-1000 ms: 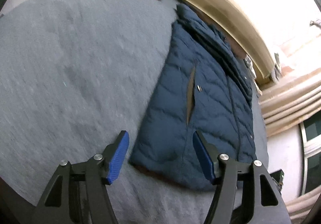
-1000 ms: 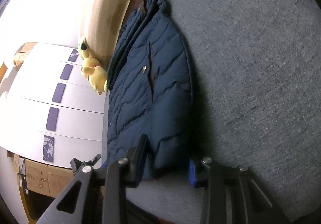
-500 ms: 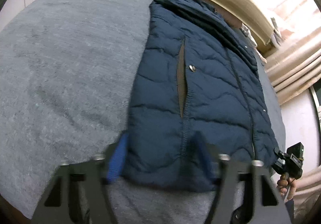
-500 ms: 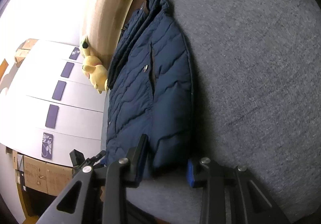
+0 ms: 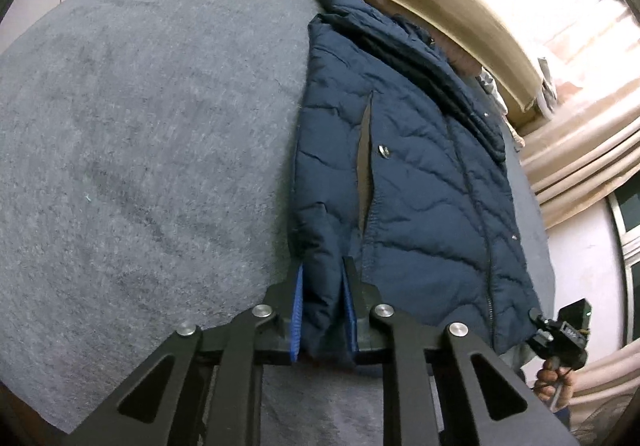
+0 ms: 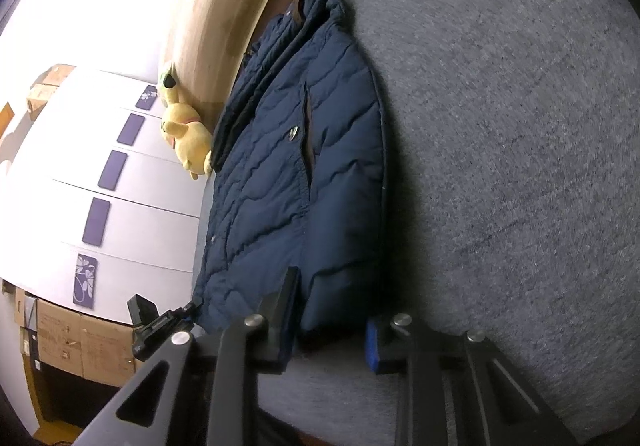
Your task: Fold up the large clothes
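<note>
Your left gripper (image 5: 323, 310) has just been closing and now pinches the near hem of the one navy jacket (image 5: 404, 174), which lies on the grey bed (image 5: 140, 134). Your right gripper (image 6: 332, 310) has been closing too, with the hem corner between its pads; I cannot tell if they press. One yellow plush toy (image 6: 186, 138) sits beyond. Only the right view shows the white drawers (image 6: 132, 202); only the left shows the curtains (image 5: 580, 150).
</note>
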### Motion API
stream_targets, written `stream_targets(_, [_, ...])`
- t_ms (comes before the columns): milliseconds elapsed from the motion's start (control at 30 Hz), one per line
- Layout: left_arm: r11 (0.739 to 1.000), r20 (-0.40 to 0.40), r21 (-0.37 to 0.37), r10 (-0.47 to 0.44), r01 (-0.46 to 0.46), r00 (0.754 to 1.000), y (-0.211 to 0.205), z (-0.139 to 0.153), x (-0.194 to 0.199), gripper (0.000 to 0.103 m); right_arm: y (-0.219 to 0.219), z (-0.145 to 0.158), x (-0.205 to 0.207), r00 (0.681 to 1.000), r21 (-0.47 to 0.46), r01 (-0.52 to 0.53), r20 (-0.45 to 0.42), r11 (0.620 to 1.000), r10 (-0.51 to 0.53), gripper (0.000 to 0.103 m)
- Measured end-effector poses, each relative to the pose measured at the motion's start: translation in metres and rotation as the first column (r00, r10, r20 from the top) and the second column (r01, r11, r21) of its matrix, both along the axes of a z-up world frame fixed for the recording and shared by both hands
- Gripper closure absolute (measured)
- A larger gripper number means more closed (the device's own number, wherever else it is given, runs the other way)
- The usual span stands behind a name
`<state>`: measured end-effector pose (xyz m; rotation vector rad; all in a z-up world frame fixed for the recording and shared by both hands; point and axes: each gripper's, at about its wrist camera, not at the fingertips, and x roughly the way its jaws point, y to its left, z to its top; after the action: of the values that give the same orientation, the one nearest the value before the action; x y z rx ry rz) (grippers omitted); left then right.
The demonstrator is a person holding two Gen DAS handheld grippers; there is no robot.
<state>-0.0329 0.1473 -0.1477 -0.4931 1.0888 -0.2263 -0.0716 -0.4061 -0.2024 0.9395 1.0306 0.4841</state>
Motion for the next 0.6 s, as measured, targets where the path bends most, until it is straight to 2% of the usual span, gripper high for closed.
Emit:
stream_targets(33, [1.0, -0.002, 0.003, 0.007, -0.007, 1.0, 0.0, -0.001, 0.001, 0.074, 0.0, 0.0, 0.001, 1.0, -0.006, -0.003, -0.001, 1.0, 0.003, 0.075])
stream_targets(67, [1.0, -0.015, 0.007, 0.019, -0.019, 1.0, 0.0, -0.003, 0.002, 0.056, 0.0, -0.001, 0.001, 1.0, -0.007, -0.003, -0.004, 1.0, 0.003, 0.075])
stream_targets(100, [1.0, -0.022, 0.011, 0.028, -0.028, 0.999, 0.0, -0.005, 0.003, 0.053, 0.001, -0.002, 0.001, 1.0, -0.011, -0.004, -0.009, 1.0, 0.004, 0.077])
stream_targets(133, [1.0, -0.014, 0.01, 0.029, -0.029, 0.999, -0.002, -0.006, 0.004, 0.053, 0.001, -0.002, 0.002, 1.0, -0.015, -0.005, -0.012, 1.0, 0.005, 0.08])
stream_targets(167, [1.0, -0.002, 0.017, 0.018, -0.018, 1.0, -0.004, -0.005, 0.003, 0.06, 0.002, -0.001, 0.002, 1.0, -0.023, -0.007, -0.011, 1.0, 0.007, 0.081])
stream_targets(233, [0.999, 0.0, 0.046, -0.003, 0.003, 1.0, -0.007, -0.005, 0.003, 0.082, 0.004, 0.004, 0.002, 1.0, -0.038, -0.01, -0.002, 0.999, 0.01, 0.085])
stream_targets(267, [0.999, 0.005, 0.043, -0.004, 0.003, 1.0, -0.006, -0.004, 0.003, 0.088, 0.005, 0.007, 0.002, 1.0, -0.049, -0.016, 0.002, 0.999, 0.016, 0.086])
stream_targets(367, [0.999, 0.025, 0.032, -0.007, 0.006, 1.0, -0.005, 0.004, 0.002, 0.092, 0.009, 0.017, 0.003, 0.999, -0.086, -0.032, 0.016, 0.996, 0.034, 0.088])
stream_targets(600, [0.999, 0.075, 0.038, -0.013, 0.011, 0.997, 0.002, 0.023, -0.023, 0.093, 0.012, 0.035, -0.004, 0.996, -0.141, -0.071, 0.041, 0.988, 0.077, 0.09])
